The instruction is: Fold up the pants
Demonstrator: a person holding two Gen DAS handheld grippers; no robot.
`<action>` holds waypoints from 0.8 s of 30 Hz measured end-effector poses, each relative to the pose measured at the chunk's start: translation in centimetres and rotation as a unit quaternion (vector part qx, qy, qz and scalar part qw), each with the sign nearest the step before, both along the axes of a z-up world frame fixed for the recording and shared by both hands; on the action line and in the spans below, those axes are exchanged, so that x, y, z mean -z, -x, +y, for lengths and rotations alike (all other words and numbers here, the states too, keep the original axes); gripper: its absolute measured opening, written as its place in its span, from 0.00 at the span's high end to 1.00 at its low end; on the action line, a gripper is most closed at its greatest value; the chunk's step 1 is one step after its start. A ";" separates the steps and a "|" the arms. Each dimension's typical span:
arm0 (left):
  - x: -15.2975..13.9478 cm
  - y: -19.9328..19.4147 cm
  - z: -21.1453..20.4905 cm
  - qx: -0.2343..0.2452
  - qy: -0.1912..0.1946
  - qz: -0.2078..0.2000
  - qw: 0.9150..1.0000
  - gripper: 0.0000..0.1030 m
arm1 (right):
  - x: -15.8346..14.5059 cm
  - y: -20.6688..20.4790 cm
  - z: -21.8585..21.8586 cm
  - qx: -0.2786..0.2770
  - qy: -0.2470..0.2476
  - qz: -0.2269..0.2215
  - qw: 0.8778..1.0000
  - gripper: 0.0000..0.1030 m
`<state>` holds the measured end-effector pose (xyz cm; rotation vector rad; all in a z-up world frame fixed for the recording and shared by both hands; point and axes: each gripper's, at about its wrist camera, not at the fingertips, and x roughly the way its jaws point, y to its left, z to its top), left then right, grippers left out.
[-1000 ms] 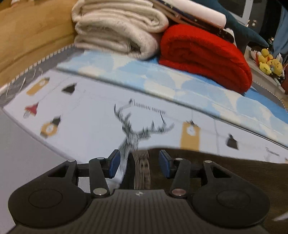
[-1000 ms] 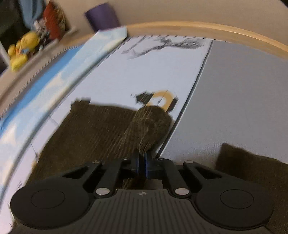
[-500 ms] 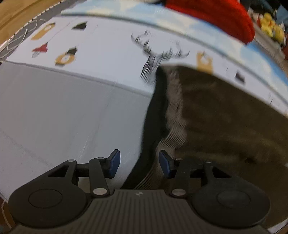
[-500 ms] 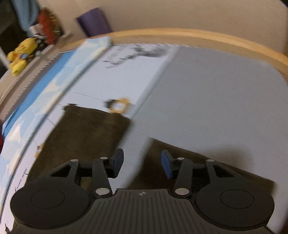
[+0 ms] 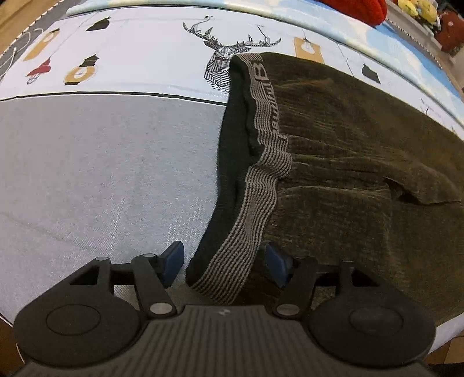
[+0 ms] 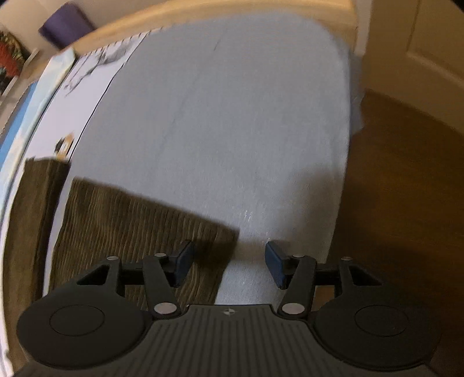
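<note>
Dark olive corduroy pants (image 5: 342, 150) lie flat on the bed, with a striped grey waistband (image 5: 255, 185) running toward me. My left gripper (image 5: 223, 264) is open, its blue pads either side of the waistband's near end, not closed on it. In the right wrist view the pant leg end (image 6: 139, 223) lies flat at lower left, with a second leg strip (image 6: 32, 203) further left. My right gripper (image 6: 229, 264) is open and empty, over the leg's corner and the grey sheet.
The bed has a grey sheet (image 5: 101, 162) and a white printed strip with a deer and lanterns (image 5: 162, 43). A red blanket (image 5: 359, 8) and yellow toys (image 5: 420, 8) sit at the far edge. The bed's right edge drops to a wood floor (image 6: 400, 179).
My right gripper opened and let go of the pants leg, then swung right toward the bed edge. My left gripper stayed open and pulled back along the waistband to its near end.
</note>
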<state>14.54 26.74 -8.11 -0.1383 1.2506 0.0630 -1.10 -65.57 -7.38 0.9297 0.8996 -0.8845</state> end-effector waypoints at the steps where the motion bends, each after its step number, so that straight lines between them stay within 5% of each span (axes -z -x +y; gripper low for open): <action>1: 0.1 -0.2 -0.2 0.000 0.000 0.004 1.000 0.34 | -0.2 -0.4 0.2 -0.014 0.010 -0.003 1.000 0.45; 3: 0.3 -0.4 -0.4 -0.007 -0.003 0.011 1.000 0.34 | -0.2 -1.5 0.8 -0.048 0.019 0.002 0.999 0.48; 6: 1.1 -0.6 -0.6 -0.017 -0.012 0.032 0.999 0.34 | 0.0 -3.6 2.4 -0.096 0.057 0.054 0.992 0.76; 10: 1.7 -0.5 -1.2 -0.003 -0.030 0.040 0.999 0.35 | -1.1 -4.2 3.2 -0.086 0.083 0.045 0.992 0.86; 13: 1.6 -0.2 -1.7 0.017 -0.027 0.040 0.999 0.50 | -3.6 -3.1 3.1 -0.041 0.126 0.010 0.991 0.88; 17: 1.1 0.9 -3.1 0.072 -0.018 0.038 0.997 0.79 | -3.4 -2.3 1.8 0.015 0.150 0.051 0.987 0.87; 19: 1.0 1.4 -2.8 0.077 -0.026 0.041 0.996 0.81 | -2.4 -2.4 1.4 -0.012 0.119 0.030 0.992 0.86; 22: 1.0 2.0 -1.4 0.062 -0.037 0.059 0.996 1.00 | -1.5 -4.3 2.8 -0.104 0.119 0.041 0.987 0.81; 24: 1.8 2.6 -1.0 0.063 -0.110 0.081 0.989 1.00 | -1.5 -4.7 3.2 -0.115 0.137 0.052 0.982 0.79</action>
